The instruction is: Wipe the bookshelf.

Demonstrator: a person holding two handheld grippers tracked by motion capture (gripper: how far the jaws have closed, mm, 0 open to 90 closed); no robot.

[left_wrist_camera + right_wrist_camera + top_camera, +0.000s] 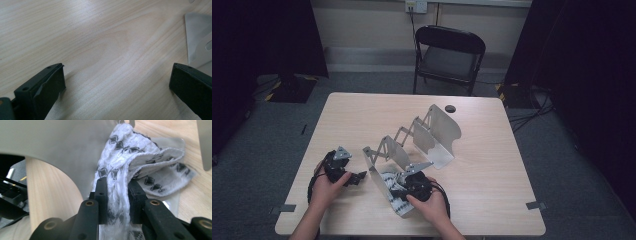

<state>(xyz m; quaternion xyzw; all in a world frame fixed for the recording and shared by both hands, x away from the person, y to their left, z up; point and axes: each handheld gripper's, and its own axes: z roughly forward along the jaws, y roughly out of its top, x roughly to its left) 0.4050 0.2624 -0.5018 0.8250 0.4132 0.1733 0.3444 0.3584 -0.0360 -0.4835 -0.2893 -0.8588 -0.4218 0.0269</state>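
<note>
Right gripper view puts your right tongs (117, 195) clamped on a bunched fold of the white cloth (150, 167), the one with the small black diamond pattern. It sits in the nearest slot of the expanding metal rack (412, 145), pressed against the near plate (62, 147), with one end trailing on the rack's base. It looks light and limp, so it will sag and drape wherever you do not support it, and the loose weave could catch on a plate corner. You have the thick gathered part, which seems the best hold; a single thin layer would likely slip out of the pads.

Watch the plates. Their edges look thin and hard, and they stand upright on both sides of the slot, so your room is mostly straight up and down. Sideways swings would probably knock the rack, which seems light enough to slide on the desk (492, 165).

Your left tongs (354, 177) are wide apart with nothing between them, low over bare wood just beside the near end of the rack; the left gripper view shows that plate's corner (197, 37) at its right. From there you could steady the rack if it shifts.

Beyond the rack the desk is open toward the far edge, where a small dark hole (450, 108) sits, and to the right. A chair (449, 55) stands well behind.
</note>
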